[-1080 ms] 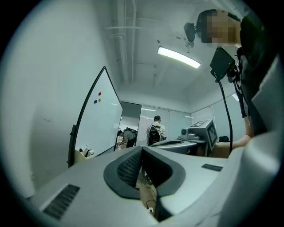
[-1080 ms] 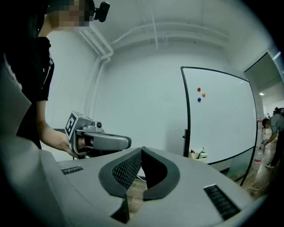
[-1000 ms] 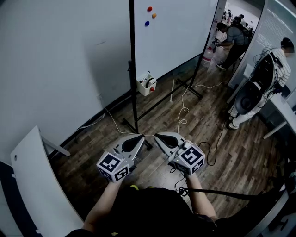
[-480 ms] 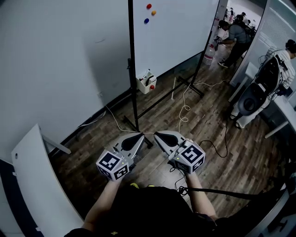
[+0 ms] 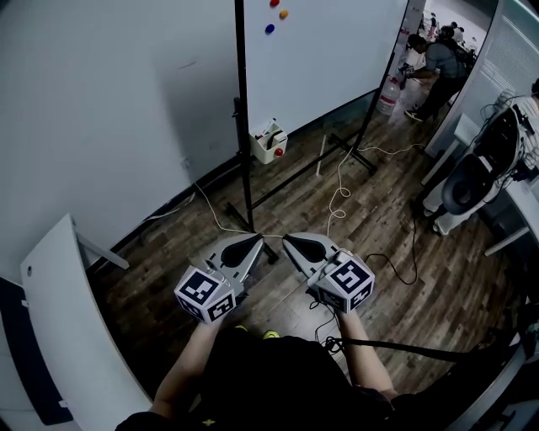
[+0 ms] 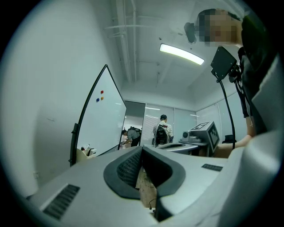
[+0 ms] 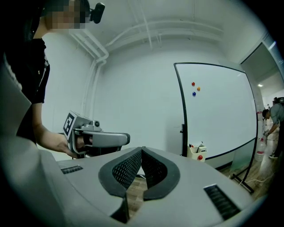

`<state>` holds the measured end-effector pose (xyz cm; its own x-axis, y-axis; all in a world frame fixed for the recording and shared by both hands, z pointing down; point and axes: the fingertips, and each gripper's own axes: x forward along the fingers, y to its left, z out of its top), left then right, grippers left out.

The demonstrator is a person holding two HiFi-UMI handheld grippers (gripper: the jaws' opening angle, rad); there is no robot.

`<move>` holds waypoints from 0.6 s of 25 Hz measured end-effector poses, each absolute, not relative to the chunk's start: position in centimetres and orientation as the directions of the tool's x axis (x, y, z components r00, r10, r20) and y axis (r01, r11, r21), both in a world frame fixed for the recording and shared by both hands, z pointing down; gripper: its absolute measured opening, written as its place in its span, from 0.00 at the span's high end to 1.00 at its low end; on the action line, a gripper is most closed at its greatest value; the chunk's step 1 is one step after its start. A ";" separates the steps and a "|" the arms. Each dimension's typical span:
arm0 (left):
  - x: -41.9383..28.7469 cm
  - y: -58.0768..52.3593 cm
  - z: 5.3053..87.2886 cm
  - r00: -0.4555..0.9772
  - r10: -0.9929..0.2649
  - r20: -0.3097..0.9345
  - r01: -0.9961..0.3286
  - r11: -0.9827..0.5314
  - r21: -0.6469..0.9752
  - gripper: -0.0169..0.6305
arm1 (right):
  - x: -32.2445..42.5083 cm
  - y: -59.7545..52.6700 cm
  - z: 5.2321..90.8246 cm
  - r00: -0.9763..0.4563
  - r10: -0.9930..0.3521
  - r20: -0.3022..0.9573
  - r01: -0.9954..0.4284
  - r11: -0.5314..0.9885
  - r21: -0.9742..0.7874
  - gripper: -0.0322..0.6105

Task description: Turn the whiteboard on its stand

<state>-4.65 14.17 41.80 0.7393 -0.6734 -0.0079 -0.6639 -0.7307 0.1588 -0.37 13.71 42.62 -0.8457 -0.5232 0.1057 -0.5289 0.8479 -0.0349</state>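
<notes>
Upward in the head view the whiteboard (image 5: 320,59) has slid a little, its three magnets (image 5: 274,15) now almost at the top edge, while both grippers have stayed at lower centre. Left gripper (image 5: 253,246): jaws clenched together, nothing between them. Right gripper (image 5: 293,245): jaws likewise pressed tip to tip, empty. Their tips sit side by side over the wood floor (image 5: 404,252), near the foot of the black stand (image 5: 244,168). The whiteboard stands upright at upper centre, a small white bin (image 5: 269,143) just beside its left post, a white cable (image 5: 337,198) trailing below
</notes>
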 end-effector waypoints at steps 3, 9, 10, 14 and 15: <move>-4.9 14.0 42.0 0.729 -0.685 0.000 -0.676 -0.719 0.163 0.95 | -0.2 13.5 43.3 -0.849 -0.514 0.122 -0.522 0.852 -0.048 0.90; -5.3 13.4 42.7 0.716 -0.698 0.013 -0.689 -0.703 0.178 0.95 | -0.2 13.0 43.9 -0.853 -0.505 0.131 -0.516 0.854 -0.066 0.90; -5.3 13.3 42.7 0.715 -0.699 0.014 -0.689 -0.702 0.179 0.95 | -0.2 12.8 44.0 -0.854 -0.504 0.133 -0.515 0.854 -0.069 0.90; -5.4 12.5 42.6 0.720 -0.694 0.012 -0.684 -0.707 0.181 0.95 | -0.4 12.1 44.3 -0.853 -0.502 0.142 -0.515 0.854 -0.076 0.90; -5.4 12.2 42.7 0.723 -0.691 0.012 -0.681 -0.710 0.179 0.95 | -0.4 11.9 44.4 -0.851 -0.505 0.144 -0.518 0.852 -0.075 0.90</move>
<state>-5.36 12.20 42.71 0.7229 -0.6908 0.0124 -0.6813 -0.7098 0.1789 -0.36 11.86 44.41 -0.8510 -0.5051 0.1439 -0.5183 0.8518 -0.0753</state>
